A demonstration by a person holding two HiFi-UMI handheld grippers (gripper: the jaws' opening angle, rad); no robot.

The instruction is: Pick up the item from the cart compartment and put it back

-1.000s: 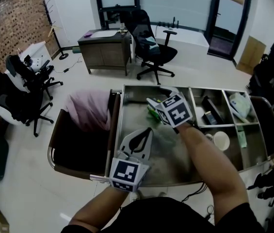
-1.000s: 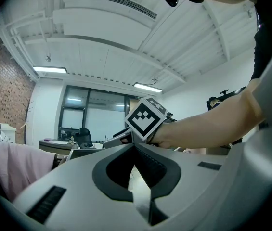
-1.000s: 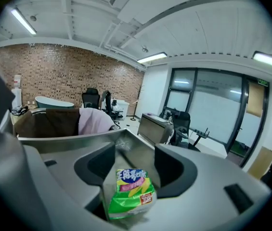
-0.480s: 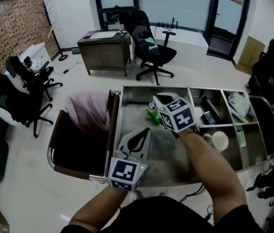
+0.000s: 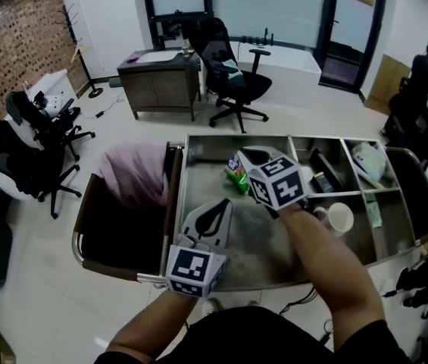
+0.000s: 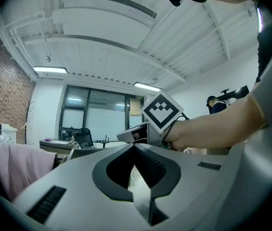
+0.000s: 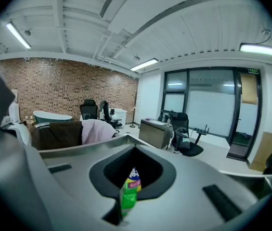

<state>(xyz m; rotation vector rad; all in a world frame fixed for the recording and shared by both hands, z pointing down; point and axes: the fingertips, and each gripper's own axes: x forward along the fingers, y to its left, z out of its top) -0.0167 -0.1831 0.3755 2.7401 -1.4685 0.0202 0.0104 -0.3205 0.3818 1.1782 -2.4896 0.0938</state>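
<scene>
A green snack packet (image 5: 235,174) hangs over the far end of the steel cart's big compartment (image 5: 198,196). My right gripper (image 5: 253,158) is shut on it. In the right gripper view the packet (image 7: 130,186) stands pinched between the closed jaws of that gripper (image 7: 125,203). My left gripper (image 5: 225,203) hovers over the near left of the same compartment, shut and holding nothing. In the left gripper view its jaws (image 6: 143,182) meet, and the right gripper's marker cube (image 6: 161,110) shows just ahead.
Small compartments on the cart's right hold a white mug (image 5: 340,218), a white bag (image 5: 369,161) and dark items (image 5: 323,169). A pink cloth (image 5: 134,173) lies in a brown bin (image 5: 107,237) on the left. Office chairs and a desk (image 5: 157,82) stand beyond.
The right gripper's jaws stood spread around the packet and are now shut on it, and the packet has risen slightly. The left gripper has stayed put.
</scene>
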